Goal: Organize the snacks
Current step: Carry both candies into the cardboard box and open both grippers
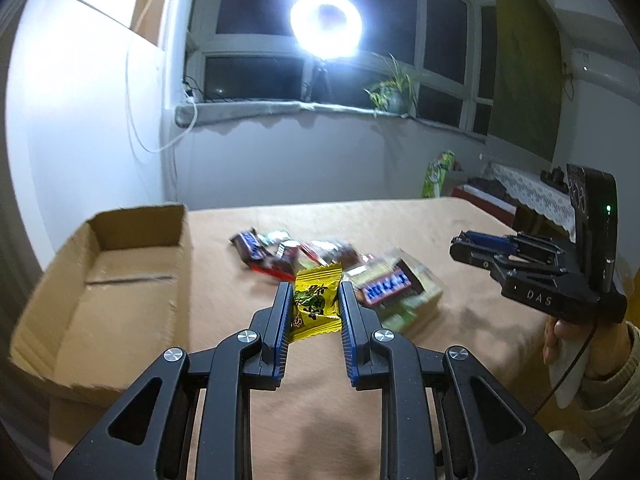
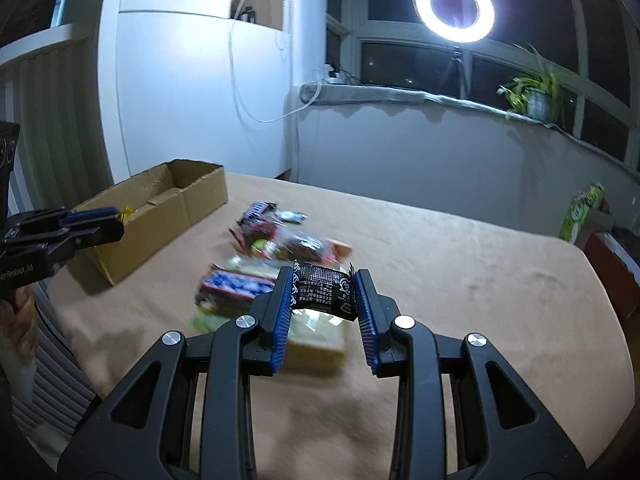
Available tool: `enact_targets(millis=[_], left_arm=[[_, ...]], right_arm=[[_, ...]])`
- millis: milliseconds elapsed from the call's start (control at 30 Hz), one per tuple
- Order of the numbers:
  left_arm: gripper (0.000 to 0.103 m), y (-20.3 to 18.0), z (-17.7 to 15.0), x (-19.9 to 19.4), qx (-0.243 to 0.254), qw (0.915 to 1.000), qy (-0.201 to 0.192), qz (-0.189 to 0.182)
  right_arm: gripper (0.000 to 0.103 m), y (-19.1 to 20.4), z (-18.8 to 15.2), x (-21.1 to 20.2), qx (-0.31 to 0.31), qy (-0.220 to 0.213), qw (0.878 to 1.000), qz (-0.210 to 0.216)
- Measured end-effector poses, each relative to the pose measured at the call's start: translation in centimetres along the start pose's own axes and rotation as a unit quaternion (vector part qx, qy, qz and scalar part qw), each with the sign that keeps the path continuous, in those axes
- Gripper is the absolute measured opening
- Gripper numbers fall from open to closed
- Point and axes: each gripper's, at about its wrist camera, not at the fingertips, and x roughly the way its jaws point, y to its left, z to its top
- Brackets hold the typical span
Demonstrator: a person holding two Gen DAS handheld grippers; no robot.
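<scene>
My left gripper is clamped on a yellow crinkled candy wrapper with a green print, pinched by its two side edges, so it hangs flat between the fingers with its long axis running away from me. My right gripper is clamped on a black foil snack packet with white lettering, which spans crosswise from pad to pad.

Both packets look lifted clear of the tan-covered bench. The open brown cardboard box lies to my left, right beside the left gripper and well apart from the right one, so I judge the yellow candy should go in first. The box's long axis runs away from me, its near wall is low, and its floor looks bare, leaving plenty of room.

Between the two grippers lies the loose pile of mixed wrapped snacks; my right hand must cross above it.
</scene>
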Motion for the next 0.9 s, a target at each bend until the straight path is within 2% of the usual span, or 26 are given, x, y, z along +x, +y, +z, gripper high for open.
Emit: enact_targets(millis=[133,333,500,700,900], left_arm=[[0.021,2.3,0.8,-0.5,-0.012,0.9999,-0.007,0.005],[0.021,6.9,1.3,-2.1,-0.041,0.9987,-0.014,0.028],[0.021,11.4,1.4,-2.7,-0.077,0.9954,0.003,0.057],[0.021,13.8,1.7,-1.7,-0.094,0.9938,0.024,0.054],[0.021,15.7,0.9,-0.3,-0.103,0.9928,0.047,0.040]], right_arm=[[0.032,2.8,1.8,1.6,-0.019,0.007,1.000,0.018],[0.032,9.6,5.6,4.9,-0.056,0.012,0.996,0.074],[0.032,15.2,9.2,7.6,-0.086,0.010,0.989,0.116],[0.032,18.3,12.1,10.9,-0.097,0.020,0.986,0.135],[0.032,20.0,14.1,14.7,-0.083,0.044,0.983,0.158]])
